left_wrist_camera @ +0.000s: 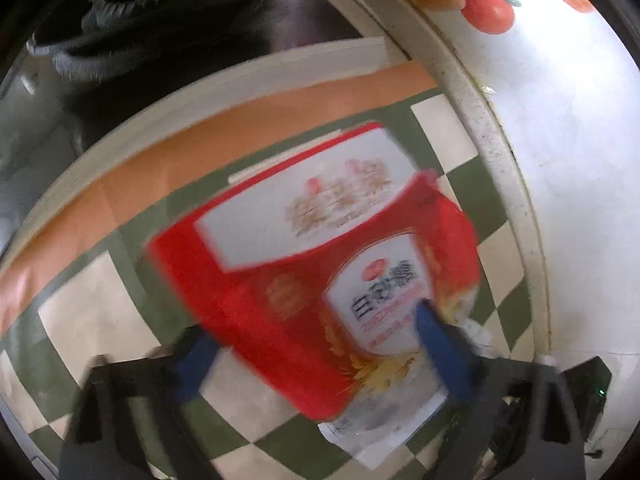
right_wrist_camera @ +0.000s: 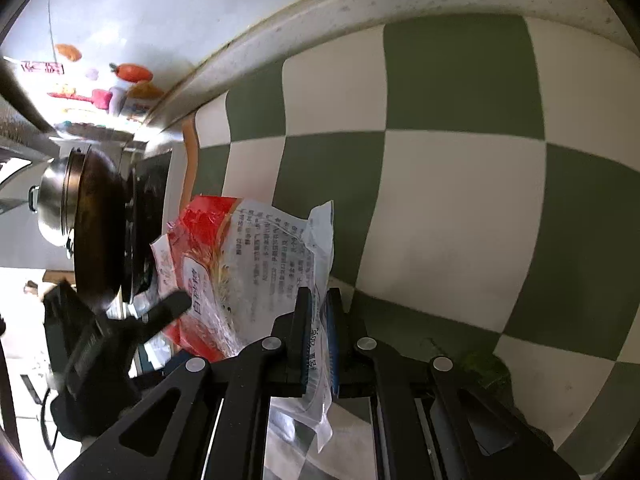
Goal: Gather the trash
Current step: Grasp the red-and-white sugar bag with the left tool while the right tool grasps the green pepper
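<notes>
Crumpled red-and-white plastic food bag (right_wrist_camera: 240, 264) on green-and-cream checkered bench (right_wrist_camera: 460, 184), right tool (right_wrist_camera: 318, 320) pressed together on its clear edge, left tool (left_wrist_camera: 316, 344) spread astride the bag, dark wok (right_wrist_camera: 96, 232) beside.

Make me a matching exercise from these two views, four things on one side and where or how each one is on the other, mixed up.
Things:
1. right tongs
2. left tongs
3. red packet
4. dark pan

States:
A. lying on the green and white checked counter
B. sitting on the stove
C. shut on the clear edge of the bag
D. astride the bag, one blue finger on its label

Pairs: 1-C, 2-D, 3-A, 4-B
</notes>
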The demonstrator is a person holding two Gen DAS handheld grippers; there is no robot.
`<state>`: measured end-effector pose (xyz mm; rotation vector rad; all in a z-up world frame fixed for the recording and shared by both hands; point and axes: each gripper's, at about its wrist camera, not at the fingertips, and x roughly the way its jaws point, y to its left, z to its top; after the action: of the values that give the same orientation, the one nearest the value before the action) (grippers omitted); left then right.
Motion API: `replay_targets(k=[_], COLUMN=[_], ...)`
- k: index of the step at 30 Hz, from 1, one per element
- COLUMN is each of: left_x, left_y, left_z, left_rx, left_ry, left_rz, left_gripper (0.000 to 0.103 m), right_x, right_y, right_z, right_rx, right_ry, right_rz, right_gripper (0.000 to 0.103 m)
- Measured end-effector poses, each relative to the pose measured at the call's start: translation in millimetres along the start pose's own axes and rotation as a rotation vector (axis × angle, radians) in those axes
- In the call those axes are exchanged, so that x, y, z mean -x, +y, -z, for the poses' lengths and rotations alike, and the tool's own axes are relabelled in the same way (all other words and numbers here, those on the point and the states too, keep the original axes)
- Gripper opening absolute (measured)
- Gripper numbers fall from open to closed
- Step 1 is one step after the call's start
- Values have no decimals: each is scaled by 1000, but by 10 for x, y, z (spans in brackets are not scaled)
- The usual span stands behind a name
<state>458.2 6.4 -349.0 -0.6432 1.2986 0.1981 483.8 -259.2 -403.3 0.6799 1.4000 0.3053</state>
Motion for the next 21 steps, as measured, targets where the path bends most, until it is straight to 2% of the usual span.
replay_targets(k=[1,2,3,4,5,7,8,9,11,12,16,18,19,21], left_x=[-10,-10,-8,3,32,75,109,148,261,314,523,614,666,852], left_y=[-34,-67,-88,-94,-96,-130,-150,-187,-235,-249,-335,-315,-271,-100], left_z=[-16,-25,-32,-44,-75,-85,-82,-69,-22,-47,84,127,158,238], left_rx=[-18,-42,-58,-63,-72,-93,-106,-118,-140,-148,-196,-213,-219,-231], left_ry=[-8,-20,-28,-36,-47,-67,-83,-99,-135,-154,-205,-214,-217,-231], left_rz=[-19,-48,-54,-63,-85,-119,-139,-150,-162,-170,-202,-214,-211,-211], left_gripper=[44,22,12,11,10,8,8,7,7,7,6,6,6,4], right_x=[3,13,54,108,159,365,454,517,612,625,502,382,345,339], right_y=[-9,-1,-11,-18,-29,-56,-36,-19,33,51,83,51,23,53], right_z=[-2,-10,-12,-13,-8,42,71,99,180,223,402,474,509,571], right_rx=[2,5,9,8,1,-5,20,47,127,163,263,284,271,258], right_ry=[1,0,-8,-10,-11,-50,-72,-88,-117,-125,-103,-84,-90,-117], right_rz=[4,16,27,39,48,39,64,103,233,316,524,578,579,567], right_gripper=[9,13,13,16,31,48,51,53,65,66,67,64,35,32])
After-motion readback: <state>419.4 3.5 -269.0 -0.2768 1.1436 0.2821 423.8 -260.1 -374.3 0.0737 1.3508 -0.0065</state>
